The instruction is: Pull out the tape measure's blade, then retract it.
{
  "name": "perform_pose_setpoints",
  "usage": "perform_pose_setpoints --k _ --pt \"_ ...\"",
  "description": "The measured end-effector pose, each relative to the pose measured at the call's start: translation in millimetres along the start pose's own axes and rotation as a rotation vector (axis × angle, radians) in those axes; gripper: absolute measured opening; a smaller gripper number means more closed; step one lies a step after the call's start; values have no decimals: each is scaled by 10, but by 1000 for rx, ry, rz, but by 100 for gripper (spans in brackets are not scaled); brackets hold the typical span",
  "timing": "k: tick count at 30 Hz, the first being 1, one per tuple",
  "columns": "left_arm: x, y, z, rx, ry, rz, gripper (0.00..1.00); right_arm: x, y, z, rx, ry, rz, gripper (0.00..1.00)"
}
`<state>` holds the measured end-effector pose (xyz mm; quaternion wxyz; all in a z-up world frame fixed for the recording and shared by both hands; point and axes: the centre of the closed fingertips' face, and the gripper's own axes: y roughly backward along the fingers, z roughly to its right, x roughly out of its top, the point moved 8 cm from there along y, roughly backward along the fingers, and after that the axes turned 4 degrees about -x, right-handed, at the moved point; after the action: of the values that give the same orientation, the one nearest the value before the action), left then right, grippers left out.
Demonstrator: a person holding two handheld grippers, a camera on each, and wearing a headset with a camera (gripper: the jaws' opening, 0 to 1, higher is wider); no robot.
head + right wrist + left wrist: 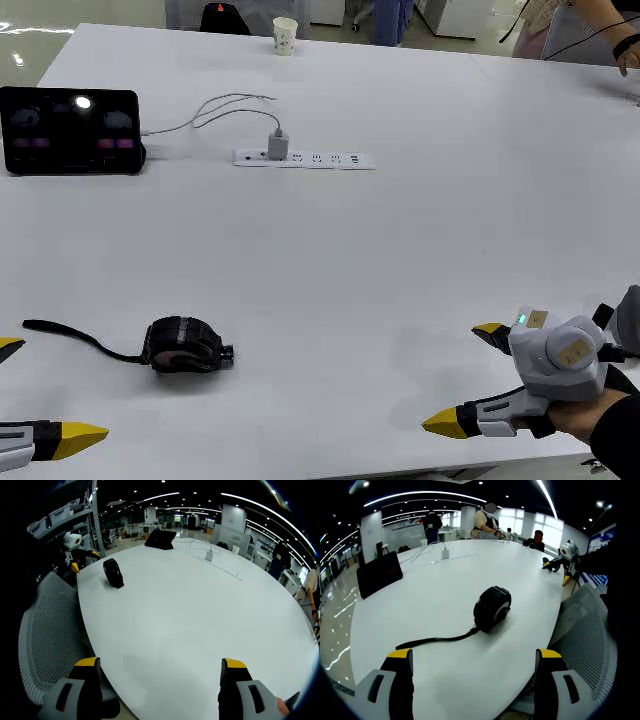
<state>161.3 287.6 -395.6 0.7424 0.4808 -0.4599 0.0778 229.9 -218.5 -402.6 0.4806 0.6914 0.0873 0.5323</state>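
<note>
Bright overhead strip lights (420,493), soft shadows on white table (420,250), sharp focus, fisheye-bent edges

A white table (420,260) bears a dark tablet (70,131), a power strip (320,159) with charger (277,143) — and a paper cup (285,35).

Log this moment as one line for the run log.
stage: pre-grasp | tape measure: on table, blade retracted, untouched | left tool: open, facing it | right tool: open, empty

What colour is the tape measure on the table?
The tape measure is black, with a black strap; the left gripper view shows it best.
</note>
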Motion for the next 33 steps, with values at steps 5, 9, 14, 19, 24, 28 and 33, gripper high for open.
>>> perform_pose_setpoints --k 5,9,14,19,24,28,33 --pt "7 2 12 -4 -2 -2 99 -2 6 0 -3 -8 2 99" --pt "10 -5 16 -10 -8 -5 99 -13 8 -8 0 -8 0 99" --pt "10 -6 10 -14 -15 -10 99 -19 18 -30 0 -10 -2 99" --pt "5 -10 15 -31 -30 -24 99 -20 25 -51 0 -6 -1 99" --pt "13 -13 3 -30 -56 -22 99 0 8 -46 5 3 17 99" --pt "23 -11 -24 -30 -53 -9 99 20 6 -24 -3 -4 14 99" --pt "43 -16 -51 -36 -71 9 99 71 18 22 -27 5 31 99"
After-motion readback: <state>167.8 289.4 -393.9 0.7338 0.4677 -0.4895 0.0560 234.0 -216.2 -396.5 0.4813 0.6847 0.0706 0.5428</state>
